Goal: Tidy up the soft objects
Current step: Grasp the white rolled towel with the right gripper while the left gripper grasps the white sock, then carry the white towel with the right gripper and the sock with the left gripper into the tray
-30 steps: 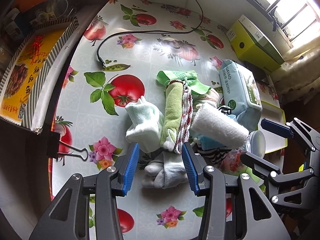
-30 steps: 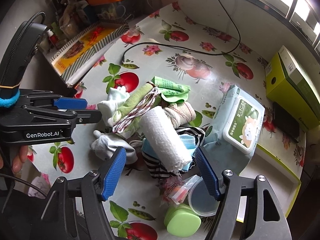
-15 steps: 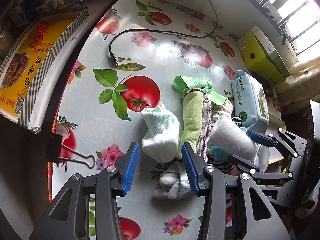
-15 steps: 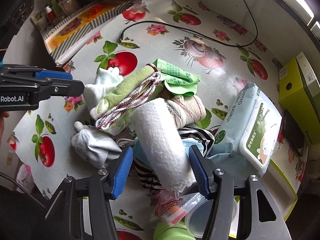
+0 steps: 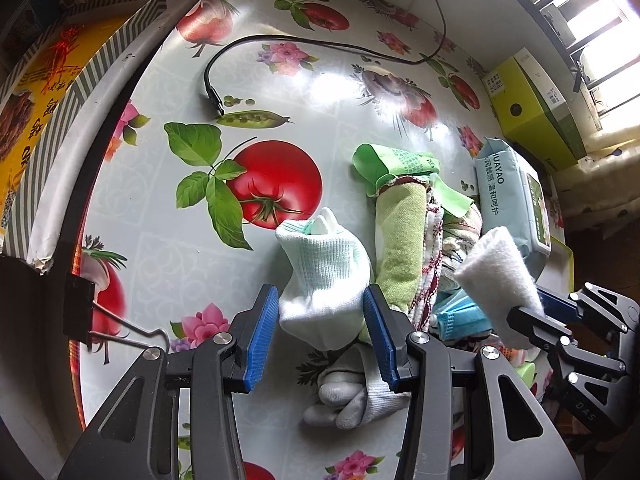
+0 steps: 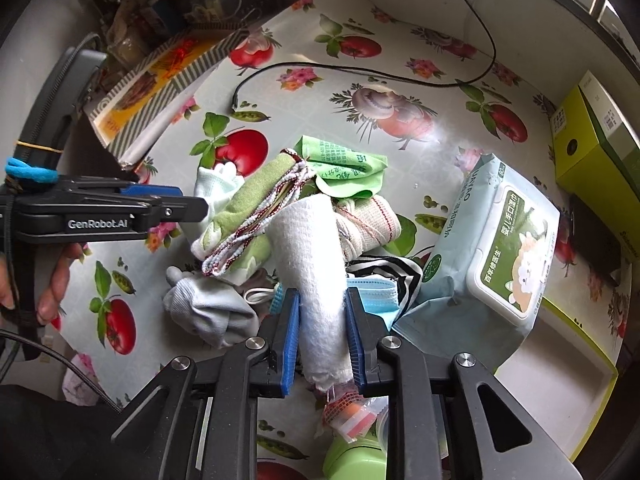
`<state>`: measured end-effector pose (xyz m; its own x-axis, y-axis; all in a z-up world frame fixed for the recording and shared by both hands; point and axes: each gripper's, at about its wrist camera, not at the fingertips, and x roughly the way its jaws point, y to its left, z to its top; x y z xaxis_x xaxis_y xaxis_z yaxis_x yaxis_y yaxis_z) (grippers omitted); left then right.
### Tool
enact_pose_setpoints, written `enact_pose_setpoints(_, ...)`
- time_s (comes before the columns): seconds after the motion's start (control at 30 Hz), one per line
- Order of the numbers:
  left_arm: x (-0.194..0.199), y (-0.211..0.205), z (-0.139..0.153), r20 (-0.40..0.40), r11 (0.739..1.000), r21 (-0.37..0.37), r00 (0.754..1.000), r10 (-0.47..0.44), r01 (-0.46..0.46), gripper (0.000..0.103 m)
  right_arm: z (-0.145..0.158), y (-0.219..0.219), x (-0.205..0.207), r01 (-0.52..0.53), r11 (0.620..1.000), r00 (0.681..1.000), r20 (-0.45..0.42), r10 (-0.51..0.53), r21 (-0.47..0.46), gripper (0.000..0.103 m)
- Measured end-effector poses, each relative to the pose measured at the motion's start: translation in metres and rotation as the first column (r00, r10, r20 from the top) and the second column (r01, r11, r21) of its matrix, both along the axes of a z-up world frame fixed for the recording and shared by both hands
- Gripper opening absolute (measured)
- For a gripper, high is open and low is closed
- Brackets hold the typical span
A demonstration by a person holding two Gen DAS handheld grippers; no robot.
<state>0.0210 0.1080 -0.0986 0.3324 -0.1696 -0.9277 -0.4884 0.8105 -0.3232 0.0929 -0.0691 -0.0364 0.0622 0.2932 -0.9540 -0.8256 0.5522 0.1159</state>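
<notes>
soft objects are heaped together on a tomato-print tablecloth [image 6: 400,184]. a rolled white towel [image 6: 316,264] is clamped near its lower end between the blue pads of the right gripper [image 6: 322,340], whose jaws have just been closing and now press into the cloth. the roll lies on top of the heap, its long axis running from the gripper up and away toward a folded green cloth [image 6: 248,208] with a red-and-white trim, tilted slightly leftward in the right wrist view. it is judged to be light, limp and squashy; a hold near one end may let the far end droop, so a grip closer to the middle would likely carry it straighter.

a pale mint sock bundle [image 5: 324,276] sits between the spread fingers of the left gripper [image 5: 320,332], which stands released, its pads beside the knit but not squeezing it. the bundle's long axis runs from the gripper toward the large printed tomato. it is judged to be soft and easily compressed, best taken across its thick middle. a grey glove [image 5: 352,396] lies beneath, and a wet-wipes pack [image 6: 492,248] rests just beside the heap.
</notes>
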Motion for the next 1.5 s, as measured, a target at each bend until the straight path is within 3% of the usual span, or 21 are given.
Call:
enact_pose_setpoints(0.3, 0.008, -0.004, -0.019, -0.021, 0.999, -0.032, 1.000, -0.012, 0.011, 0.045, 0.015, -0.008, -0.001, 0.033, 0.999, 0.999, -0.005, -0.033, 0.029, 0.021)
enact_pose_setpoints(0.33, 0.007, -0.003, -0.020, -0.015, 0.999, -0.039, 1.000, -0.007, 0.006, 0.043, 0.016, -0.008, -0.002, 0.034, 0.999, 0.999, -0.005, -0.034, 0.031, 0.021)
enact_pose_setpoints(0.4, 0.004, -0.003, -0.017, 0.001, 0.999, -0.053, 1.000, 0.000, 0.000, 0.026, 0.019, -0.010, -0.003, 0.038, 0.999, 0.999, -0.005, -0.038, 0.038, 0.021)
enact_pose_setpoints(0.5, -0.002, -0.002, -0.009, 0.021, 0.999, -0.042, 1.000, 0.007, -0.006, 0.021, 0.025, -0.014, -0.004, 0.049, 0.997, 0.999, -0.002, -0.049, 0.053, 0.021)
enact_pose_setpoints(0.87, -0.022, 0.003, 0.040, 0.091, 0.999, 0.020, 0.995, 0.030, -0.032, 0.020, 0.048, -0.037, 0.003, 0.131, 0.983, 0.991, -0.021, -0.129, 0.129, 0.021)
enact_pose_setpoints(1.23, 0.011, -0.046, 0.077, 0.149, 0.993, 0.052, 0.982, -0.112, 0.106, 0.020, 0.065, -0.089, 0.018, 0.268, 0.946, 0.963, -0.020, -0.269, 0.182, 0.021)
enact_pose_setpoints(1.5, 0.053, -0.106, 0.093, 0.175, 0.962, 0.062, 0.946, -0.273, 0.266, 0.020, 0.063, -0.145, 0.042, 0.410, 0.891, 0.911, -0.038, -0.411, 0.194, 0.021)
